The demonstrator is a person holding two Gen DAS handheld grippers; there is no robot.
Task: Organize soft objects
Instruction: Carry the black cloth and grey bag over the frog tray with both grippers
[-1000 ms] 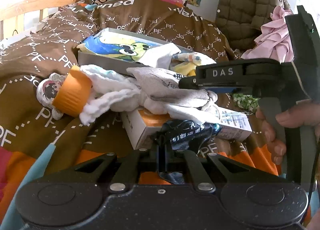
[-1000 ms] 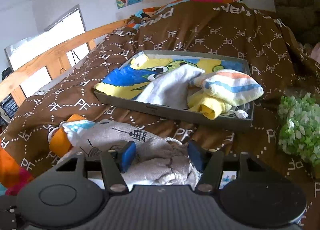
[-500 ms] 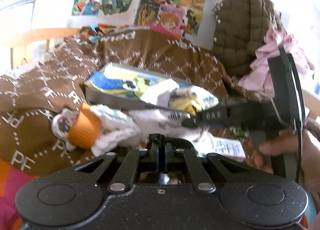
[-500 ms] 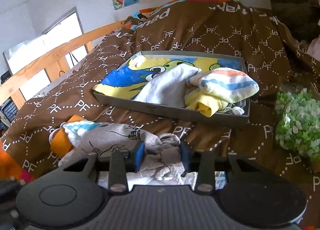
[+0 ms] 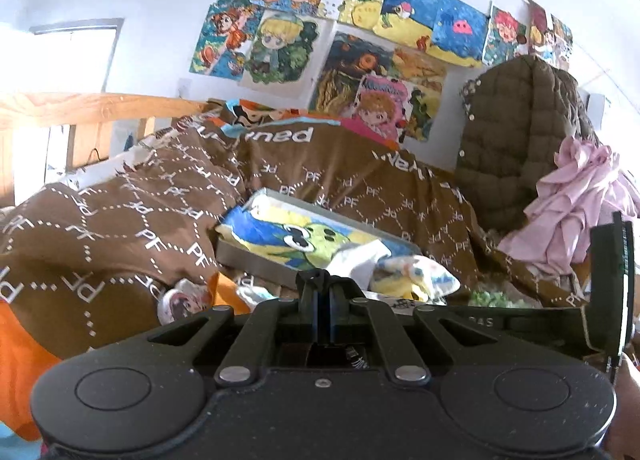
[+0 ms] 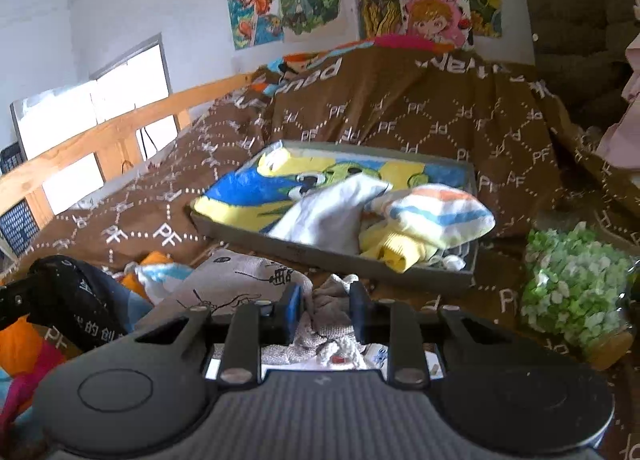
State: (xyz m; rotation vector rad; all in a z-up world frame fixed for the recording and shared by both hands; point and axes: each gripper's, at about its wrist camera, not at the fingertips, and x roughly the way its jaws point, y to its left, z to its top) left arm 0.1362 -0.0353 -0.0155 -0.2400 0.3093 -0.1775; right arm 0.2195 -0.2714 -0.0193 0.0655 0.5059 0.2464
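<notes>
My right gripper (image 6: pixel 326 306) is low over the bed and its jaws are closing. A bunched fold of the grey printed cloth (image 6: pixel 240 280) fills the gap between its blue pads (image 6: pixel 294 306). My left gripper (image 5: pixel 322 288) is shut and raised. A dark cloth with white lettering (image 6: pixel 80 300) hangs from it at the left of the right wrist view. Beyond lies a grey tray (image 6: pixel 332 258) holding a cartoon towel (image 6: pixel 248 195), a white cloth (image 6: pixel 328 215), a striped cloth (image 6: pixel 432 211) and a yellow sock (image 6: pixel 396 256).
A brown patterned blanket (image 6: pixel 400 119) covers the bed. A white box (image 6: pixel 376 356) lies under the grey cloth. A jar of green and white flowers (image 6: pixel 568 288) stands on the right. A wooden rail (image 6: pixel 100 139) runs along the left. A quilted jacket (image 5: pixel 520 139) and pink fabric (image 5: pixel 576 203) hang right.
The left gripper has risen and tipped upward with the dark cloth. The right jaws have narrowed from wide apart onto the bunched grey cloth.
</notes>
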